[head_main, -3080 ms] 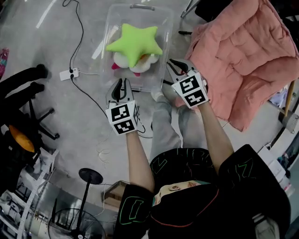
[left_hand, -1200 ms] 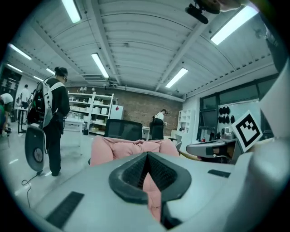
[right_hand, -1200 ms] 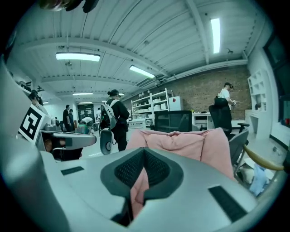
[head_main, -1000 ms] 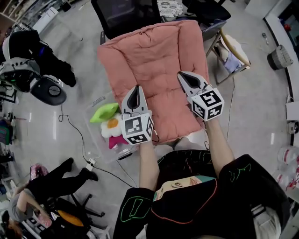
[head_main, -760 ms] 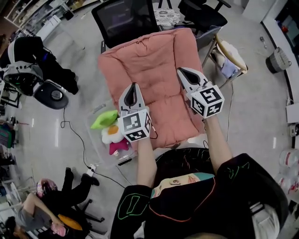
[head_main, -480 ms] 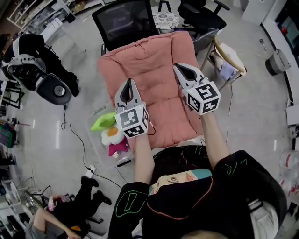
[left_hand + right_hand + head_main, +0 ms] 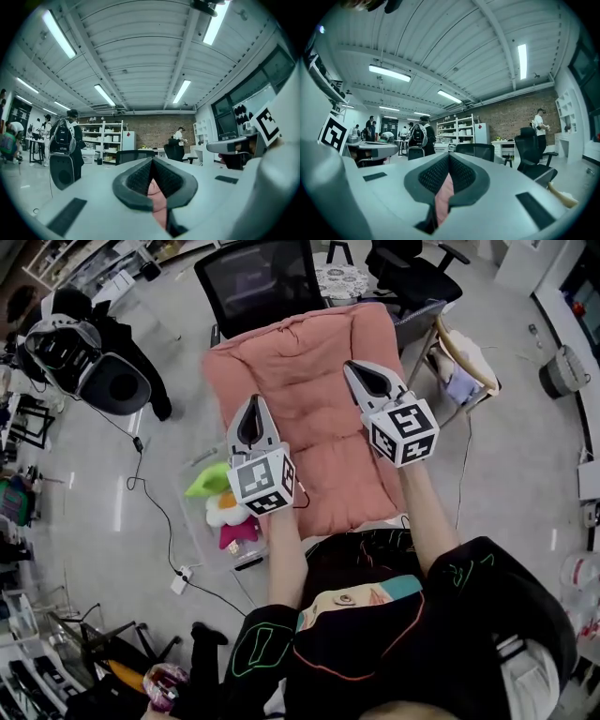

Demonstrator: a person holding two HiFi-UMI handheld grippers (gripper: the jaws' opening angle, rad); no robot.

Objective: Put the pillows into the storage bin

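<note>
The left gripper (image 7: 250, 411) and right gripper (image 7: 362, 375) each clamp tight on the pink pillow (image 7: 309, 367), which spreads toward 12 o'clock. The bin (image 7: 194, 521) lies at the left gripper's 7 o'clock, holding a green pillow (image 7: 208, 486).

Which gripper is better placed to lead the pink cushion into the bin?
Left, probably: the left gripper is nearest the bin, the right gripper farther off. Both are shut on the pink cushion.
</note>
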